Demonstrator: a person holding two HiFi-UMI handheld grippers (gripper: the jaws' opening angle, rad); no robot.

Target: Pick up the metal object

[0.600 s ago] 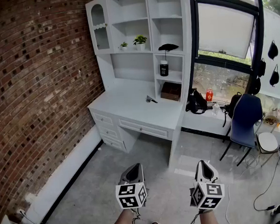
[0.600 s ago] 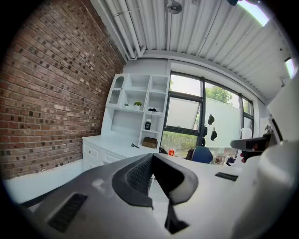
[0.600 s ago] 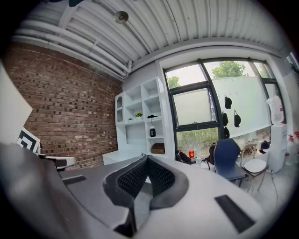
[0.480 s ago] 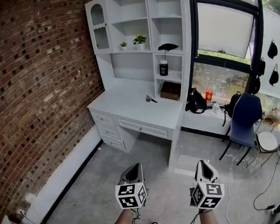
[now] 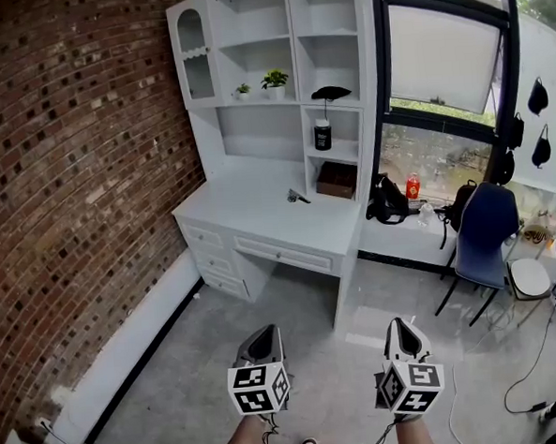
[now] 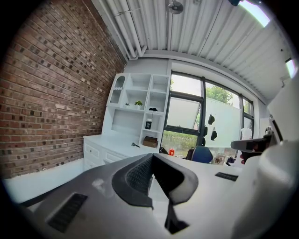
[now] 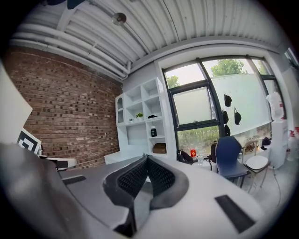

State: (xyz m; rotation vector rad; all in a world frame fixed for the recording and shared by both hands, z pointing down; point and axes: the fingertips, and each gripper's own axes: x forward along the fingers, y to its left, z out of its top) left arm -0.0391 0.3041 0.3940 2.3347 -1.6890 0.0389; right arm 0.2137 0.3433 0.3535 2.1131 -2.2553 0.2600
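A small dark metal object (image 5: 298, 197) lies on the white desk (image 5: 249, 213) far ahead, and shows as a speck (image 6: 135, 145) in the left gripper view. My left gripper (image 5: 263, 340) and right gripper (image 5: 405, 333) hang low over the grey floor, side by side, well short of the desk. Both are shut with nothing between the jaws, whose tips meet in each gripper view (image 6: 151, 156) (image 7: 146, 157).
White shelves (image 5: 277, 47) hold two small plants (image 5: 276, 79), a dark jar (image 5: 323, 134) and a brown box (image 5: 338, 180). A brick wall (image 5: 60, 183) runs along the left. A blue chair (image 5: 484, 241), bags and a red can (image 5: 413, 187) stand by the window at right.
The view has shifted very slightly; both grippers stay where they were, still shut.
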